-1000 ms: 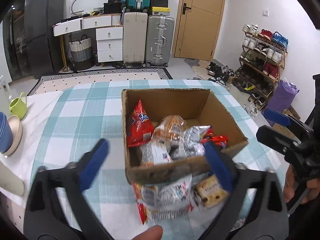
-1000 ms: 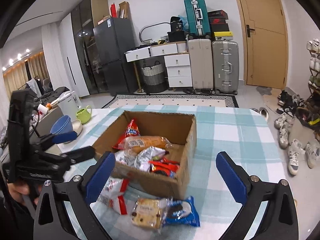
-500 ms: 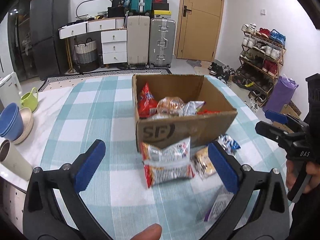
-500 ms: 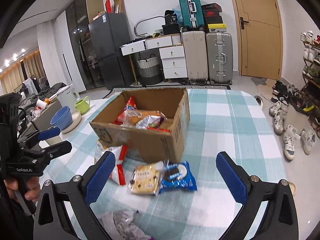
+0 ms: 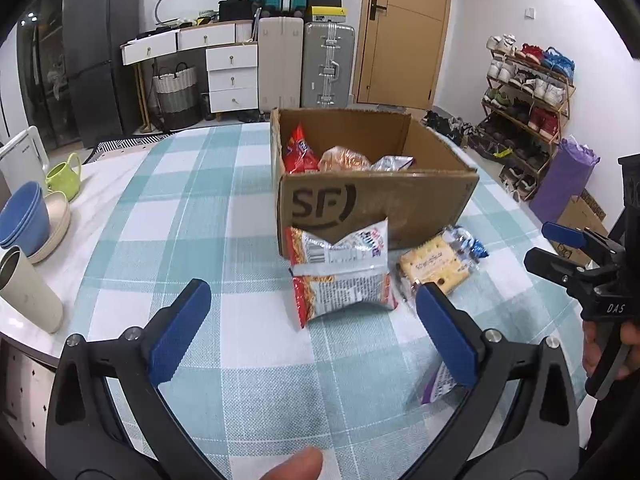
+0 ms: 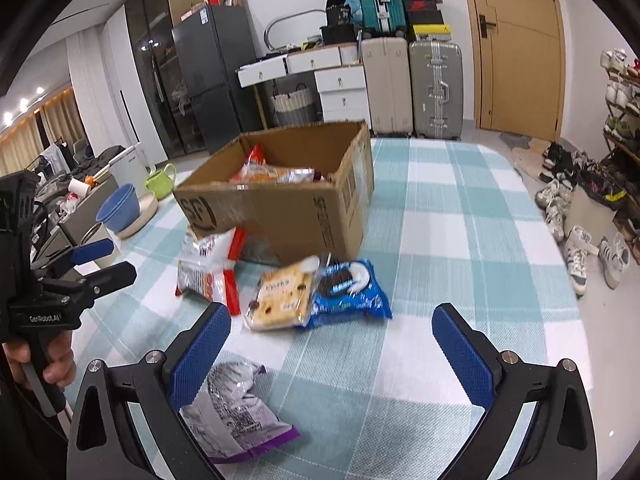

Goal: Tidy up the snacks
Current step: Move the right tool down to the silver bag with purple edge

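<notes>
A cardboard box point(image 5: 380, 204) marked SF stands on the checked table and holds several snack bags; it also shows in the right wrist view point(image 6: 280, 208). In front of it lie a red and silver bag point(image 5: 340, 276), a yellow biscuit pack point(image 6: 280, 300), a blue cookie pack point(image 6: 348, 292) and a purple and silver bag point(image 6: 232, 412). My left gripper point(image 5: 308, 332) is open and empty, just short of the red and silver bag. My right gripper point(image 6: 332, 356) is open and empty, above the table near the biscuit pack and the purple bag.
Blue and beige bowls point(image 5: 28, 220), a beige cup point(image 5: 28, 292) and a green watering can point(image 5: 64, 176) stand along the table's left edge. The table's right edge point(image 6: 560, 280) drops to a floor with shoes.
Both grippers have drawn back and lower from above the box toward the table's near side. The loose packs in front of the box have come into fuller view.
</notes>
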`<action>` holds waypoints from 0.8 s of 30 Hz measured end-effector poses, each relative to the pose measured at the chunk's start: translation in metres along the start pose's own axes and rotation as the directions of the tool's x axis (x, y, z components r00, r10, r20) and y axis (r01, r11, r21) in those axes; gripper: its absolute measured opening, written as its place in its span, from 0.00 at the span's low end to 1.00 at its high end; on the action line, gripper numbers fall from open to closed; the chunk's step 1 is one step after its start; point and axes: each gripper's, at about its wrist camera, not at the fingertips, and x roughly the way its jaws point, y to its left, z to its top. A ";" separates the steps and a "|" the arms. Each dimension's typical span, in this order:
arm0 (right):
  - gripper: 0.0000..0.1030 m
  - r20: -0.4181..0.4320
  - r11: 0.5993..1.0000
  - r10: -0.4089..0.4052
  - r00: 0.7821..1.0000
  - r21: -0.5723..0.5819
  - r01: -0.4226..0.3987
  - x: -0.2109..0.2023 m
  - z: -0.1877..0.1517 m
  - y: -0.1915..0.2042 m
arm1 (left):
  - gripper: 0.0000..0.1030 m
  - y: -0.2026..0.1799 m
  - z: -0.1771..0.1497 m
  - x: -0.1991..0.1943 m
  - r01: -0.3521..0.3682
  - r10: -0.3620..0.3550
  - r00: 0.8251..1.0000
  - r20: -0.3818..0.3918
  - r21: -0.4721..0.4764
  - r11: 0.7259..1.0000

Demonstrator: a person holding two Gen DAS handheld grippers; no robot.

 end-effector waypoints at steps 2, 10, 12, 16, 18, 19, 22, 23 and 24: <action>0.99 -0.017 1.000 -0.002 1.000 -0.002 0.002 0.005 -0.003 0.000 | 0.99 0.000 -0.002 0.005 -0.004 0.004 1.000 -0.012 -0.004 1.000; 0.99 -0.076 0.999 -0.006 0.997 -0.049 0.002 0.015 -0.009 0.007 | 0.99 -0.001 -0.008 0.021 0.001 -0.001 0.999 -0.053 -0.002 1.000; 0.99 -0.082 0.996 -0.012 0.997 -0.087 0.004 0.015 -0.011 0.013 | 0.99 0.000 -0.010 0.024 0.003 -0.003 0.998 -0.063 -0.004 1.000; 0.99 -0.102 0.990 0.011 0.995 -0.136 -0.025 0.016 -0.015 0.025 | 0.99 0.001 -0.014 0.028 0.010 -0.010 0.997 -0.074 -0.007 1.000; 0.99 -0.110 0.987 0.021 0.994 -0.156 -0.038 0.017 -0.017 0.029 | 0.99 0.000 -0.016 0.031 0.004 -0.004 0.997 -0.079 -0.002 1.000; 0.99 -0.116 0.986 0.033 0.993 -0.162 -0.051 0.017 -0.018 0.031 | 0.99 0.000 -0.016 0.032 0.003 -0.003 0.997 -0.082 0.000 1.000; 0.99 -0.135 0.982 0.054 0.989 -0.175 -0.077 0.017 -0.021 0.036 | 0.99 -0.001 -0.017 0.033 0.005 -0.005 0.996 -0.084 0.001 1.000; 0.99 -0.139 0.981 0.060 0.988 -0.176 -0.085 0.016 -0.021 0.037 | 0.99 -0.001 -0.017 0.034 0.005 -0.005 0.996 -0.085 0.002 1.000; 0.99 -0.146 0.979 0.075 0.986 -0.179 -0.101 0.016 -0.022 0.039 | 0.99 -0.001 -0.017 0.034 0.004 -0.004 0.996 -0.086 0.002 1.000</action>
